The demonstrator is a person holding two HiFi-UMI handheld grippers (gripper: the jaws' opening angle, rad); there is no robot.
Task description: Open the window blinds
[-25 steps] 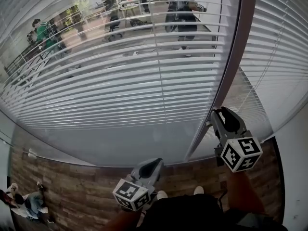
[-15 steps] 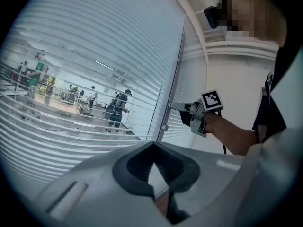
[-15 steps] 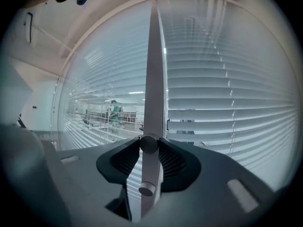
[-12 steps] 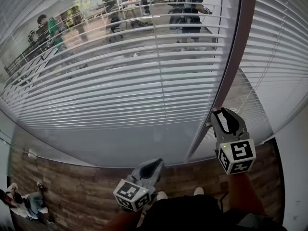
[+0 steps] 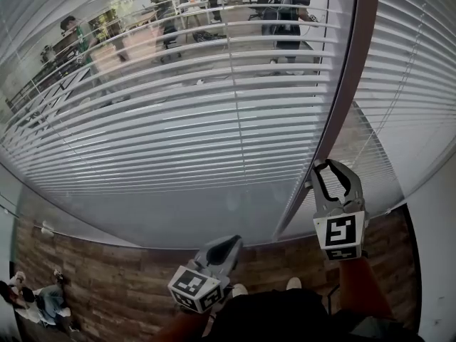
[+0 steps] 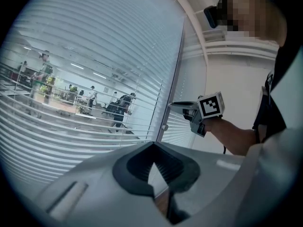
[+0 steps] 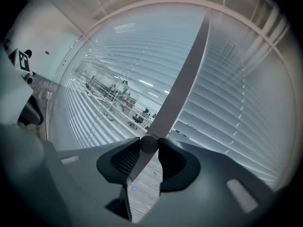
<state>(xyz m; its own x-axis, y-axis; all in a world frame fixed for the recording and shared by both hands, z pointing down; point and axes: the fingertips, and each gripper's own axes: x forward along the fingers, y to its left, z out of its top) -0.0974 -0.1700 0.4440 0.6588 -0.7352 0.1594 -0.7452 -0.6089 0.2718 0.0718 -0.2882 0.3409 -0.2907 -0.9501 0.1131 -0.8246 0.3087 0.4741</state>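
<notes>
White slatted blinds cover the wide left pane, and an office shows between the slats. A dark upright post divides this pane from a second blind on the right. My right gripper reaches level to the post. In the right gripper view a small round knob sits between its pads, touched on both sides. These jaws have just been closing on the knob. My left gripper hangs lower and nearer, off the glass, with its tips together and nothing in them.
Wood-pattern floor runs along the foot of the window. A plain wall closes the right side. People and desks are beyond the glass. Another small knob shows on the post just below my right gripper.
My right gripper has rolled about its own line at the post, so its marker cube now faces up squarely. The left gripper stayed put. The people beyond the glass shifted.
</notes>
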